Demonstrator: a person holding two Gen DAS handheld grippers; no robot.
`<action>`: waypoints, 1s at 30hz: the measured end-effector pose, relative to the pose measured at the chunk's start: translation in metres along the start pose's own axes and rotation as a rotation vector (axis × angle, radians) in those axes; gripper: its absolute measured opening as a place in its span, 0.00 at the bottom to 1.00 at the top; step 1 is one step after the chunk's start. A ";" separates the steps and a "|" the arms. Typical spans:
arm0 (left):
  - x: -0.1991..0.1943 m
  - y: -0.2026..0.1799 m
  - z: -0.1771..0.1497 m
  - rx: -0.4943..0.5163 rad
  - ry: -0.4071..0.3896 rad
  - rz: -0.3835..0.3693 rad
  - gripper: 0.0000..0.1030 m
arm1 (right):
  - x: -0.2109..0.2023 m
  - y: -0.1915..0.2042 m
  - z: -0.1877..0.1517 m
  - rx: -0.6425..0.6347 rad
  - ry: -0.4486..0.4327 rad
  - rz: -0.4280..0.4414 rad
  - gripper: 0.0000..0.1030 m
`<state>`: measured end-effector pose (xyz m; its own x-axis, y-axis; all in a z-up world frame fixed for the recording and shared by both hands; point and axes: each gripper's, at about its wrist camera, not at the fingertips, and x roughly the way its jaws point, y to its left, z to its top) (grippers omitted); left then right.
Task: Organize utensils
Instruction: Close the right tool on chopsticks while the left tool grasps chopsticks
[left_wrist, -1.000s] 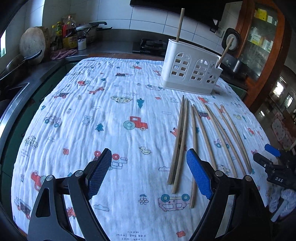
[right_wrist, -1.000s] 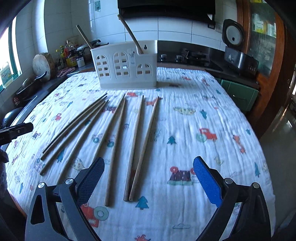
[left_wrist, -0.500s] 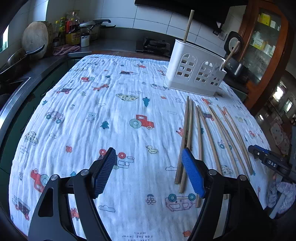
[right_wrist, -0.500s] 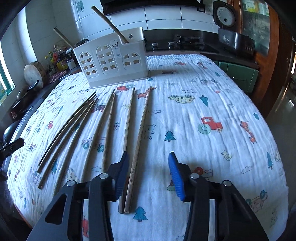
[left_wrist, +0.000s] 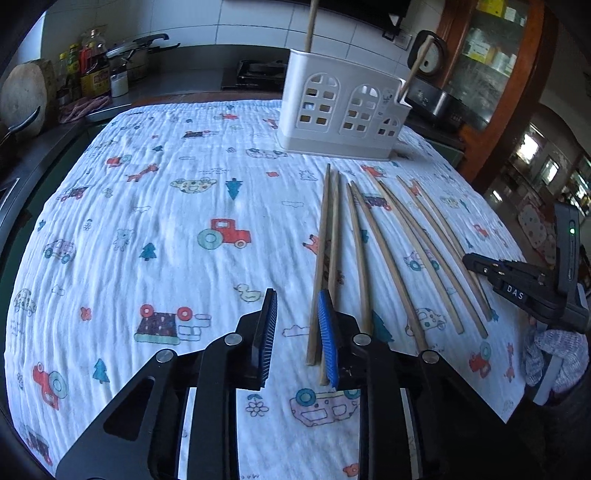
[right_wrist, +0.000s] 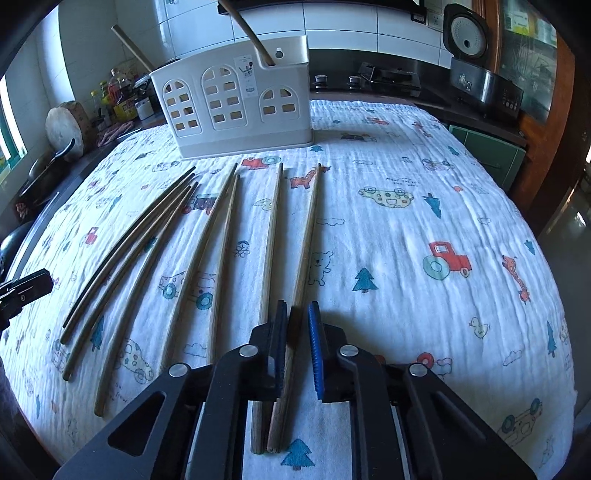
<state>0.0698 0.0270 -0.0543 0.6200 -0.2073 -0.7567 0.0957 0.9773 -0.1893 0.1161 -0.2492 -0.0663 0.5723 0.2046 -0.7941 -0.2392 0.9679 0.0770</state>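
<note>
Bottom center, right gripper (right_wrist: 297, 347) is narrowing around 1 chopstick (right_wrist: 306, 236), pads not quite pinching; should grip it alone & lift level. Left gripper (left_wrist: 297, 332) is half-spread, empty, beside another chopstick (left_wrist: 320, 266). Holder (right_wrist: 236, 99) is sitting upper center w/ 2 sticks in

My left gripper (left_wrist: 295, 332) low at 6 o'clock, blue pads (left_wrist: 327, 339) narrowed, gap between them. Leftmost wooden chopsticks (left_wrist: 327, 251) run past right pad; contact unclear. More chopsticks (left_wrist: 406, 251) fanned toward 3 o'clock on cartoon-print cloth (left_wrist: 166, 221). White utensil caddy (left_wrist: 343, 110) at 12 o'clock, two sticks upright inside. Right gripper (left_wrist: 517, 284) at 3 o'clock edge.
</note>
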 end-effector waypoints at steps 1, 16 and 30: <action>0.003 -0.003 0.001 0.012 0.007 -0.002 0.18 | 0.000 0.000 0.000 -0.004 -0.001 -0.005 0.08; 0.042 -0.017 0.018 0.080 0.116 0.004 0.10 | -0.007 -0.014 -0.006 0.014 -0.009 -0.019 0.07; 0.055 -0.018 0.024 0.100 0.201 0.013 0.10 | -0.008 -0.014 -0.009 0.001 -0.008 -0.004 0.07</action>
<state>0.1208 -0.0007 -0.0776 0.4552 -0.1899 -0.8699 0.1720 0.9773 -0.1234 0.1085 -0.2658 -0.0666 0.5798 0.2018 -0.7894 -0.2359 0.9689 0.0744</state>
